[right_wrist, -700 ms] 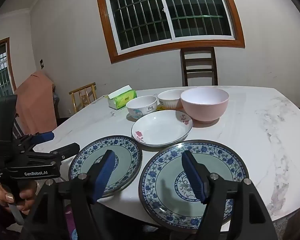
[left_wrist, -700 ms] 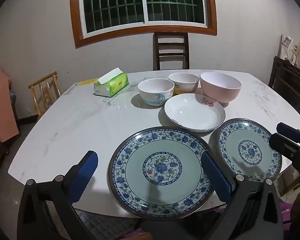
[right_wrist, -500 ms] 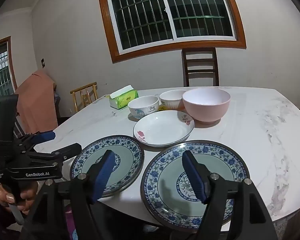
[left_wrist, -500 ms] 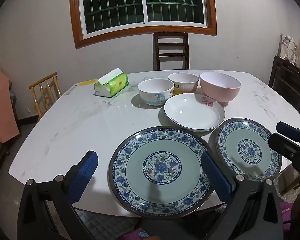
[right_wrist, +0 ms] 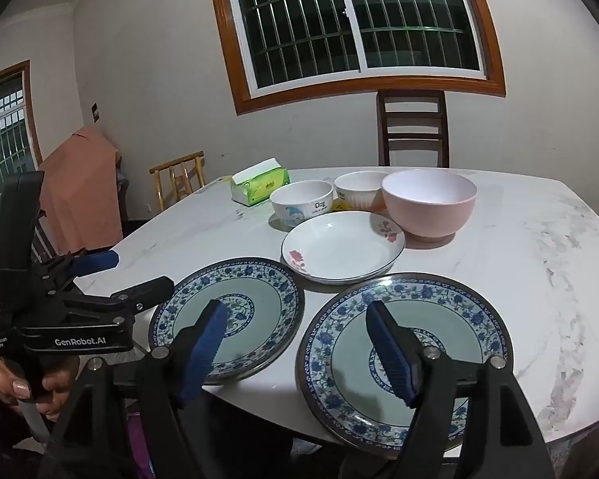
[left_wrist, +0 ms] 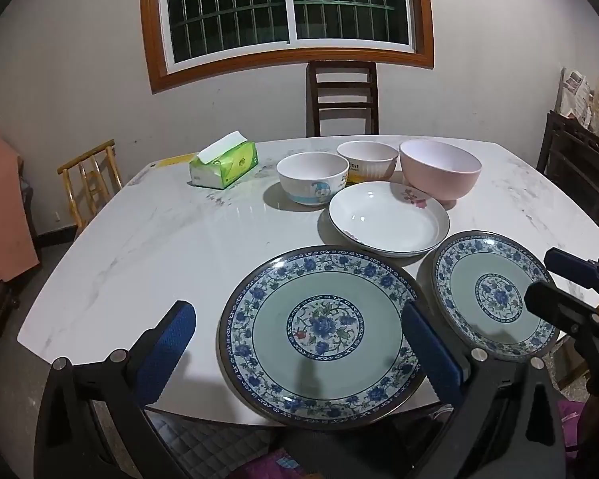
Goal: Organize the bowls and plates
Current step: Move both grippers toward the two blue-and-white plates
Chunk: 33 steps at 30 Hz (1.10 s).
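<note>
Hovering over the near edge of the marble table [left_wrist: 147, 239], the left gripper [left_wrist: 299, 343] has its jaws spread wide, holding nothing; its blue pads [left_wrist: 167, 343] straddle the left blue-patterned plate [left_wrist: 319, 331], one pad off the plate's left rim and the other over its right rim. The right gripper [right_wrist: 299, 343] is likewise wide open and empty, one pad above the gap between the two patterned plates and the other above the right blue-patterned plate [right_wrist: 439, 311]. Both plates lie flat at the near edge, side by side and close together, each overhanging the table edge slightly.

Just beyond them sits a white shallow dish [left_wrist: 387, 223] with pink flower prints, its near rim close to both plates. Farther back stand three bowls in a row: a white cartoon bowl [left_wrist: 312, 177] on the left, a cream ribbed bowl [left_wrist: 367, 157] in the middle, and a larger pink bowl [left_wrist: 439, 173] on the right, just beside the dish's far right rim. A green tissue pack [left_wrist: 224, 165] lies at the far left. A dark wooden chair [left_wrist: 341, 95] stands behind the table, under the barred window [left_wrist: 287, 4].
</note>
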Motion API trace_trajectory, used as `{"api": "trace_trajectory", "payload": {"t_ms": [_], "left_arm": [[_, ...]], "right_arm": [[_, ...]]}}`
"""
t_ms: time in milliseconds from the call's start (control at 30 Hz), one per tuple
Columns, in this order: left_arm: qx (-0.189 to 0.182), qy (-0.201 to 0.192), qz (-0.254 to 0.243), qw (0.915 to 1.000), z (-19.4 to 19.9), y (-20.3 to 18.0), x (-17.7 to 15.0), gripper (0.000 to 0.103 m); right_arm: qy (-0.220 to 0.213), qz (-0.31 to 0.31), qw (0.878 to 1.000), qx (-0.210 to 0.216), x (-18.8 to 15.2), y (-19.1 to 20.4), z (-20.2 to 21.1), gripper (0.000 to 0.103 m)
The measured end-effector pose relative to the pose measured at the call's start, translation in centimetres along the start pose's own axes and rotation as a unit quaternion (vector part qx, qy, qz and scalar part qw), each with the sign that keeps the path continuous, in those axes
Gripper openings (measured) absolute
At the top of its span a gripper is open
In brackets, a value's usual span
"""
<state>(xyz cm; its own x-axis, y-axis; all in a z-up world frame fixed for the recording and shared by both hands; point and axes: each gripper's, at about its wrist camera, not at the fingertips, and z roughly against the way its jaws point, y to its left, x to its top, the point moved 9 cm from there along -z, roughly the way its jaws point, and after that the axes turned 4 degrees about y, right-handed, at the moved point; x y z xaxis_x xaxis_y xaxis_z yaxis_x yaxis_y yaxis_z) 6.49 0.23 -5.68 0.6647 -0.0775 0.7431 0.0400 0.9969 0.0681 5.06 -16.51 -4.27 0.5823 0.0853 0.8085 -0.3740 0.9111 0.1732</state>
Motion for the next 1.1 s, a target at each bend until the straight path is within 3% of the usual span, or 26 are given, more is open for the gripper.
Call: {"api": "trace_trajectory", "payload": {"t_ms": [467,1100], "left_arm": [[0.002,0.015,0.011,0.9998,-0.6,0.3,-0.4,0.102],[0.012,0.029,0.037,0.9988,-1.0,2.9,-0.2,0.102]], "right_arm": [[0.015,0.015,1.0,0.015,-0.6,1.4,-0.3,0.075],[0.057,0.016,0.994,0.096,0.8,4.3,-2.2,0.075]]}}
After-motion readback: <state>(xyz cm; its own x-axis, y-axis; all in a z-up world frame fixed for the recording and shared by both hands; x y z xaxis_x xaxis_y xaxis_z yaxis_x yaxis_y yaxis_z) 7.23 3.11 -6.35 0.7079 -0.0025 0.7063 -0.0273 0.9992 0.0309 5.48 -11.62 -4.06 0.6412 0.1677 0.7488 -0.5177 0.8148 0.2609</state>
